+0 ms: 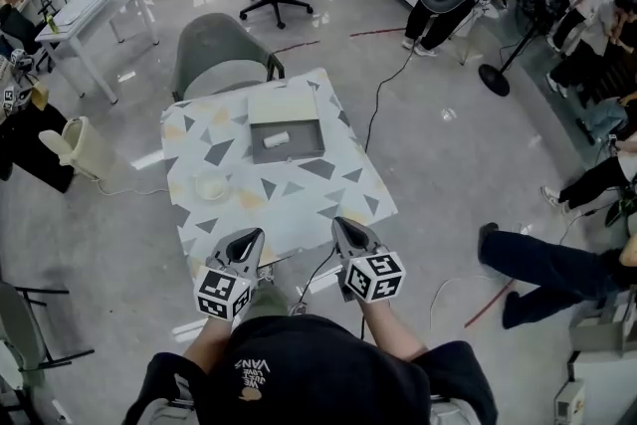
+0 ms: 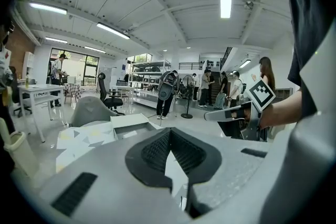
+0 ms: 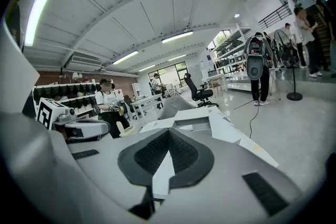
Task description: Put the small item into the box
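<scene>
One small item (image 1: 276, 138) lies left-to-right inside box (image 1: 305, 142).

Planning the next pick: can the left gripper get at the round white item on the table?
Probably yes: bare tabletop lies between the left gripper and the round white item, though its jaws are shut.

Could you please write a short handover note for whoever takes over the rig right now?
Left gripper: shut, empty, at the near edge of the table.
Right gripper: shut, empty, beside the left one.
Box: open, on the far half of the table.
Small white item: lying inside the box.
Pale round thing: on the table, left of the box and nearer to you.
Done: one item appears to be in the box.
Left: check whether the pale round thing belongs in the box too.
</scene>
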`<state>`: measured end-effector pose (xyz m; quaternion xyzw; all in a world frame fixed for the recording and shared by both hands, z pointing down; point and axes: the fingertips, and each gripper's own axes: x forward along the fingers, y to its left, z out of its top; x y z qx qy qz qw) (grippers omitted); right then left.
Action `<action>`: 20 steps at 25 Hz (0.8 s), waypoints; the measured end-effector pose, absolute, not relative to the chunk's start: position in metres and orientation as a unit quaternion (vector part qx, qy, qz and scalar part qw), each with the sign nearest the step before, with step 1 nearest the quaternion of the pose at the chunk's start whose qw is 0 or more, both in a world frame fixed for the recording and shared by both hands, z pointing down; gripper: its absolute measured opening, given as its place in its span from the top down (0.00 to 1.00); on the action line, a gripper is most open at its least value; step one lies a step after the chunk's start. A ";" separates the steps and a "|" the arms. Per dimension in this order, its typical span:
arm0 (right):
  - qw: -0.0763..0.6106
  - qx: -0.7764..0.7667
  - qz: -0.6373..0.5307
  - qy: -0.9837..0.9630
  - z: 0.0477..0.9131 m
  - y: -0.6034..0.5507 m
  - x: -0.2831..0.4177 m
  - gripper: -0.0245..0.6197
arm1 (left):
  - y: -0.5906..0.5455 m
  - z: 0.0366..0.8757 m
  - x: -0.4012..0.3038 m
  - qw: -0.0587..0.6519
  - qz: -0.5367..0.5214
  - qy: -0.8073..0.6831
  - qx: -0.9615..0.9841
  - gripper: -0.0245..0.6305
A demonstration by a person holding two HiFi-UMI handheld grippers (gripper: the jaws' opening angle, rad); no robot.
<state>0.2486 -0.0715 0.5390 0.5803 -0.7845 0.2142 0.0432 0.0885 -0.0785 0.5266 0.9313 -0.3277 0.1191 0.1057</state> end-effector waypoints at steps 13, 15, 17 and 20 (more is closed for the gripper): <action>0.039 0.585 0.197 -0.786 0.528 -0.043 0.248 0.96 | -0.052 0.525 0.091 0.103 0.120 -0.323 0.933 0.95; 0.038 0.585 0.196 -0.786 0.528 -0.041 0.248 0.96 | -0.050 0.526 0.091 0.103 0.121 -0.321 0.934 0.95; 0.039 0.585 0.195 -0.786 0.528 -0.040 0.248 0.96 | -0.048 0.526 0.093 0.102 0.122 -0.319 0.934 0.95; 0.038 0.584 0.196 -0.787 0.529 -0.040 0.247 0.96 | -0.047 0.526 0.094 0.102 0.122 -0.318 0.935 0.95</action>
